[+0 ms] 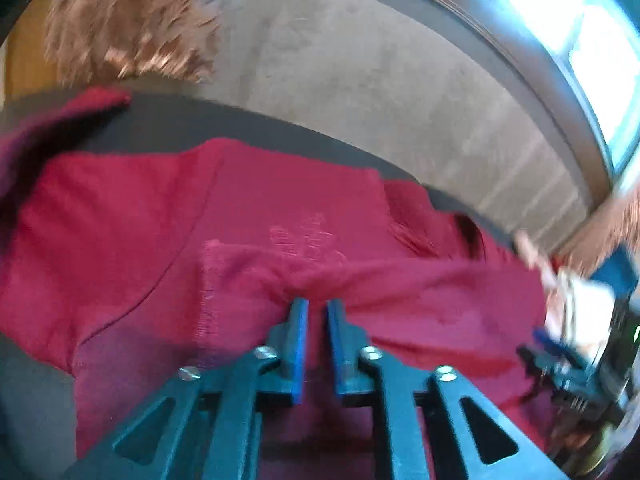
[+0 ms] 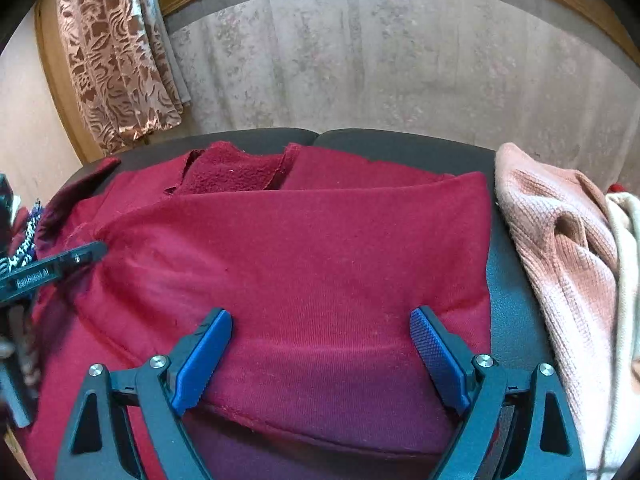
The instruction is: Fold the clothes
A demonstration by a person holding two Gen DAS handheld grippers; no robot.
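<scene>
Red fleece garment [image 2: 288, 264] lies spread on the dark worktop [image 2: 508, 280], partly folded over itself. Left gripper [image 1: 318, 308] jaws clenched on a bunched fold of it. Right gripper [image 2: 320, 344] jaws spread wide over the near edge, gripping nothing. Pink knit sweater [image 2: 560, 248] heaped just beside the garment, on the right. Patterned curtain [image 2: 116, 52] behind.

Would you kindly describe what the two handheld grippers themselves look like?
Both the left gripper and right gripper share one build: dark teal-black triangular linkage arms with cut-out windows, silver round-headed screws at the pivots, and jaws faced with ribbed blue pads. White lettering marks the left one's side.
</scene>
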